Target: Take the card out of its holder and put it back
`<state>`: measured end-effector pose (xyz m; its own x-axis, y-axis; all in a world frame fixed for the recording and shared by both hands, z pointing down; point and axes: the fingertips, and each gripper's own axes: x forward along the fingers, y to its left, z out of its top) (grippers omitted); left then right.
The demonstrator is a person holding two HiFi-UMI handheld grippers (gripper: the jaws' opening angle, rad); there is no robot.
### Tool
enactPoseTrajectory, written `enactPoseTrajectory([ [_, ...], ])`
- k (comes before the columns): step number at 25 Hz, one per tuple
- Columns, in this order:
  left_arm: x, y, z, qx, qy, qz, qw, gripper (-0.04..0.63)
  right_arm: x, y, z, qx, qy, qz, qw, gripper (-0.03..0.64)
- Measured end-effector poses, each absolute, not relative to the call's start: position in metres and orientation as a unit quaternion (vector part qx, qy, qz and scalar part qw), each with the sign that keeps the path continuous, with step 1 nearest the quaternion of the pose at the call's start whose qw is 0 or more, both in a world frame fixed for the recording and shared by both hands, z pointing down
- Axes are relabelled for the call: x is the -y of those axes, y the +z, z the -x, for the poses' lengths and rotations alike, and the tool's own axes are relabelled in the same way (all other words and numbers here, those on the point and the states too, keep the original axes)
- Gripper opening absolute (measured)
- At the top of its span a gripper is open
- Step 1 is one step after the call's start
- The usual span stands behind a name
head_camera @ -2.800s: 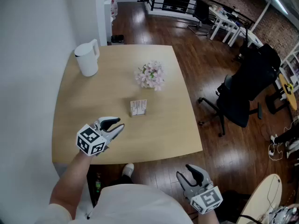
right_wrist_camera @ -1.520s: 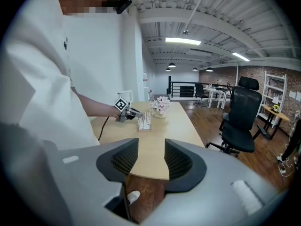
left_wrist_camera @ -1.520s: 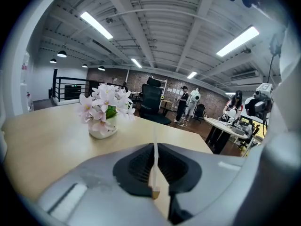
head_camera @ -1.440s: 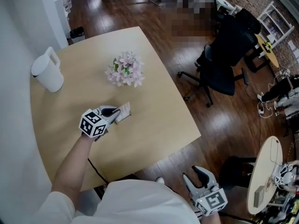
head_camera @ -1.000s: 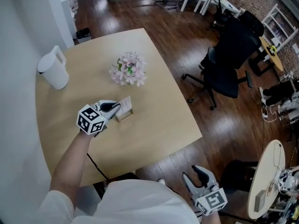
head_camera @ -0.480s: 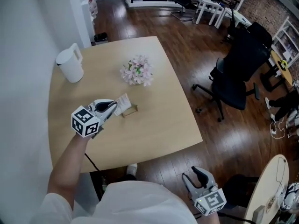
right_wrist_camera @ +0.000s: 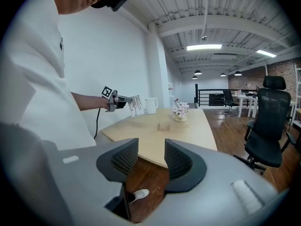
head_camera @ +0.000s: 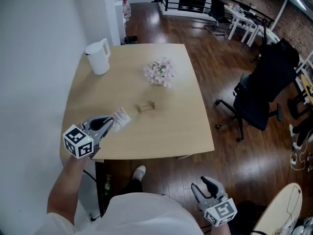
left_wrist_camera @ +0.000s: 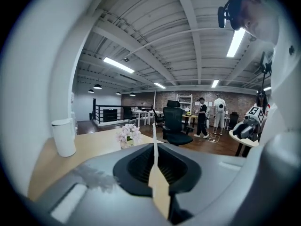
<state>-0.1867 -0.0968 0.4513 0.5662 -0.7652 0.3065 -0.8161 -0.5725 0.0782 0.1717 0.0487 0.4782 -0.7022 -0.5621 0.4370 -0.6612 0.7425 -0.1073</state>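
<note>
My left gripper [head_camera: 108,123] hangs over the table's near-left part, shut on a white printed card [head_camera: 120,117]. In the left gripper view the card [left_wrist_camera: 154,155] stands edge-on, pinched between the dark pads. The small wooden card holder [head_camera: 145,106] sits empty in the middle of the table, a hand's width right of the card. In the right gripper view I see the same card [right_wrist_camera: 135,104] held up well clear of the holder [right_wrist_camera: 163,126]. My right gripper [head_camera: 204,187] is off the table's near edge, low by my body, open and empty [right_wrist_camera: 151,160].
A white pitcher [head_camera: 99,58] stands at the far-left corner of the round-cornered wooden table [head_camera: 181,131]. A small pink flower bouquet [head_camera: 159,71] stands beyond the holder. A black office chair [head_camera: 264,89] is on the wood floor to the right.
The card has come out of the holder and moved with my left gripper toward the table's near-left edge. The holder stays behind, empty. The right gripper has not moved.
</note>
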Motion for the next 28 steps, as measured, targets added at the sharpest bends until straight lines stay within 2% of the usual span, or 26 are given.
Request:
enactPoseTrajectory([
  [9,-0.044,0.440,0.197,0.524,0.107,-0.835,0.127,0.018,-0.082,0.483,-0.173,0.941,0.114,-0.253,0.192,0.179],
  [15,-0.097,0.447,0.201,0.550,0.116,-0.815,0.141,0.018,-0.099,0.483,-0.180,0.947,0.108,-0.230,0.198,0.179],
  [20,-0.090,0.446,0.194,0.535,0.115,-0.824,0.144,0.018,-0.102,0.478,-0.194,0.942,0.106,-0.247,0.200,0.179],
  [28,-0.003,0.427,0.171,0.464,0.127,-0.870,0.107,0.018,-0.088,0.465,-0.212,0.924,0.110,-0.312,0.191,0.179],
])
